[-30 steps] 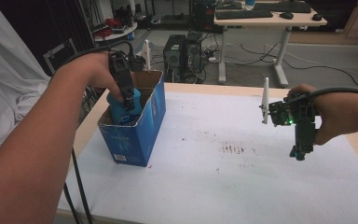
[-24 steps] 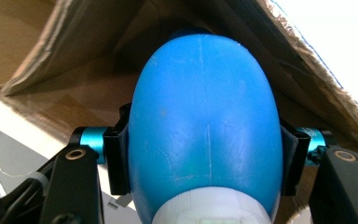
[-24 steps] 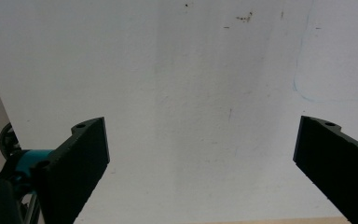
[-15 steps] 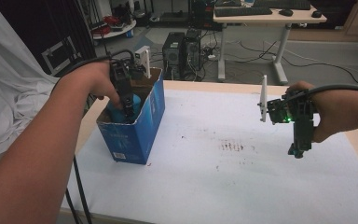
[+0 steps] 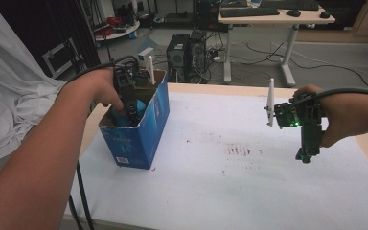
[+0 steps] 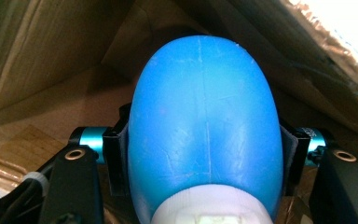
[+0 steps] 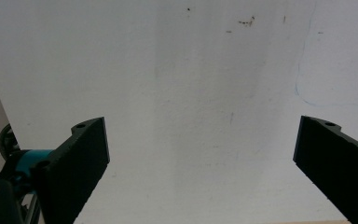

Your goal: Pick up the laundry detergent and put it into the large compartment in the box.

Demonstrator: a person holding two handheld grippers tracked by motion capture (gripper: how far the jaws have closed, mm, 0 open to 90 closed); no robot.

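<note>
An open blue cardboard box (image 5: 146, 127) stands at the table's left side. My left gripper (image 5: 130, 111) reaches down into it and is shut on a smooth blue rounded object (image 5: 119, 116). In the left gripper view the blue object (image 6: 205, 107) sits between both black pads of the left gripper (image 6: 204, 142); it has a white end nearest the camera, and the box's brown inner walls surround it. My right gripper (image 5: 308, 154) hangs point-down over the right side of the table. In the right gripper view the right gripper (image 7: 200, 128) stands wide open with nothing between its jaws.
A white cover (image 5: 230, 191) lies on the wooden table, with dark smudges (image 5: 239, 151) near its middle. A white cloth (image 5: 9, 96) hangs at the far left. Beyond the far edge stand computer towers (image 5: 187, 52) and a desk (image 5: 273, 17) on the floor.
My left hand has sunk a little deeper into the box with the blue object in its grip. The right hand has kept still.
</note>
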